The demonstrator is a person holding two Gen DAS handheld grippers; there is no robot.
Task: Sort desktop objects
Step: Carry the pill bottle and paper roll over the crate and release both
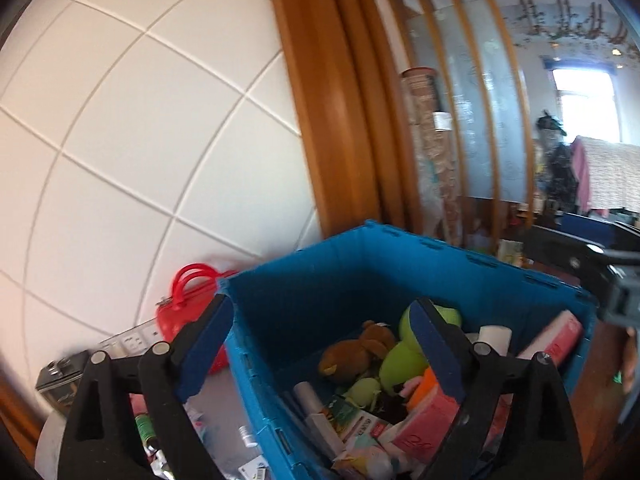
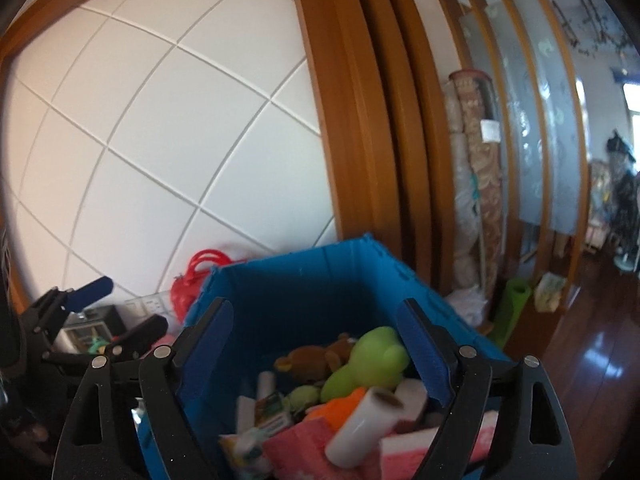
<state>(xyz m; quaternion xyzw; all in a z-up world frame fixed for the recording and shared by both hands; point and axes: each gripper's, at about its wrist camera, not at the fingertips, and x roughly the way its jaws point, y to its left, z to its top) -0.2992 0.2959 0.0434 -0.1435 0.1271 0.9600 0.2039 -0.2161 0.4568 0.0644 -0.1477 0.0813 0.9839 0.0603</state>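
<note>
Daylight enters from a window [image 1: 586, 100] at far right of the left wrist view, overexposed to white, and glares off the wooden floor [image 2: 600, 364] in the right wrist view. Both views show strong fisheye bending and dark vignetted corners. Slight motion blur softens the door frame [image 1: 320, 92] and background clutter; the tiled wall [image 1: 132, 120] is evenly bright.
</note>
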